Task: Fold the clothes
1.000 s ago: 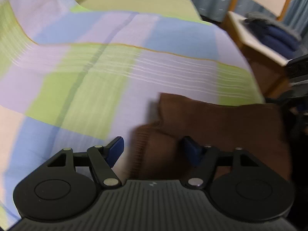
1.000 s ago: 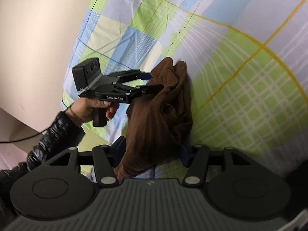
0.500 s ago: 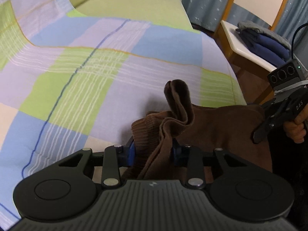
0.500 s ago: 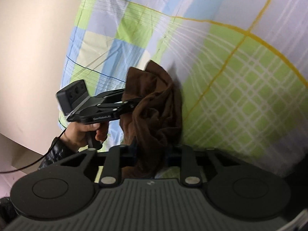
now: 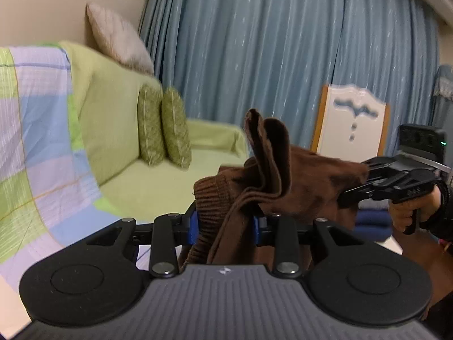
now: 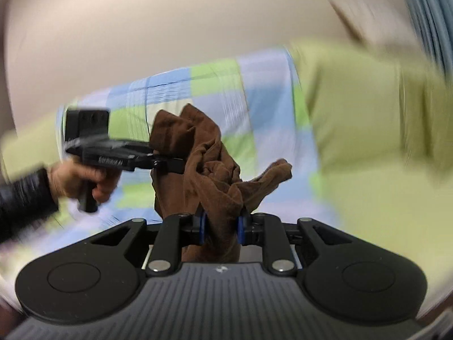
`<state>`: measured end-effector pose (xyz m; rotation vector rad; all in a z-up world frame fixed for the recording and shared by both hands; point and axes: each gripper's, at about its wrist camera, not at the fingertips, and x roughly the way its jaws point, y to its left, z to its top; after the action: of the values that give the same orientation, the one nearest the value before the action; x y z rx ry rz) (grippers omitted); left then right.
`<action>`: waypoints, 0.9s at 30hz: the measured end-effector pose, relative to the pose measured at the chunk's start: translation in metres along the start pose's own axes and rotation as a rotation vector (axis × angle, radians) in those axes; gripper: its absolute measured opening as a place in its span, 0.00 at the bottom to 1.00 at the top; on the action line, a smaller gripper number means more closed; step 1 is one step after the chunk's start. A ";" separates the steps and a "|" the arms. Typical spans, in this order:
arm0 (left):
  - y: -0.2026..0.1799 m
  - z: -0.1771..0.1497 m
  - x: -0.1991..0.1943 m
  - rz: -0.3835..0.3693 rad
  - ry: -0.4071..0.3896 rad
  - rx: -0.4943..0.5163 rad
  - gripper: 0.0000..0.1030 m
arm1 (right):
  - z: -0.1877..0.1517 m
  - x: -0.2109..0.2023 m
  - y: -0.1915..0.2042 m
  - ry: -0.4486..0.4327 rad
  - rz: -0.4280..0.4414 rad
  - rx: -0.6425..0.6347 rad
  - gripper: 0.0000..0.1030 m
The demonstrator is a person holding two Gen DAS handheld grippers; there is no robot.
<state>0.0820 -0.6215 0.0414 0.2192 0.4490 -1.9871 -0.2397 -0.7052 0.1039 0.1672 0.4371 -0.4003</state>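
A brown knit garment [image 5: 283, 178] hangs in the air, stretched between both grippers. My left gripper [image 5: 225, 225] is shut on a bunched ribbed edge of it. My right gripper [image 6: 220, 226] is shut on another bunched part of the garment [image 6: 209, 170]. In the left wrist view the right gripper [image 5: 365, 181] clamps the cloth's far end at the right. In the right wrist view the left gripper [image 6: 175, 165] clamps the cloth at the left. The cloth's lower part is hidden behind the gripper bodies.
A bed with a checked blue, green and lilac blanket [image 5: 36, 141] lies at the left, with a green sheet [image 5: 147, 181], two green cushions [image 5: 164, 133] and a grey pillow [image 5: 119, 42]. Blue curtains [image 5: 283, 42] and a white chair [image 5: 354, 124] stand behind. Folded dark-blue clothes [image 5: 371, 221] lie low right.
Both grippers closed on the brown garment and lifted it off the blanket. Both views swung up from the bed to the room.
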 end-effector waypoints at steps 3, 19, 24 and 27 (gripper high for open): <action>0.010 -0.044 -0.030 0.043 0.025 -0.056 0.40 | -0.004 0.007 0.055 0.038 0.004 -0.204 0.17; 0.001 -0.235 -0.274 0.456 0.141 -0.419 0.49 | -0.108 0.138 0.326 0.377 0.640 -0.623 0.28; -0.015 -0.242 -0.312 0.504 -0.026 -0.567 0.58 | -0.103 0.124 0.308 0.384 0.704 -0.501 0.31; -0.024 -0.247 -0.314 0.480 -0.079 -0.657 0.63 | -0.098 0.099 0.292 0.312 0.692 -0.463 0.31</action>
<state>0.1888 -0.2522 -0.0701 -0.1555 0.8784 -1.2950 -0.0748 -0.4496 -0.0065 -0.0766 0.7307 0.4156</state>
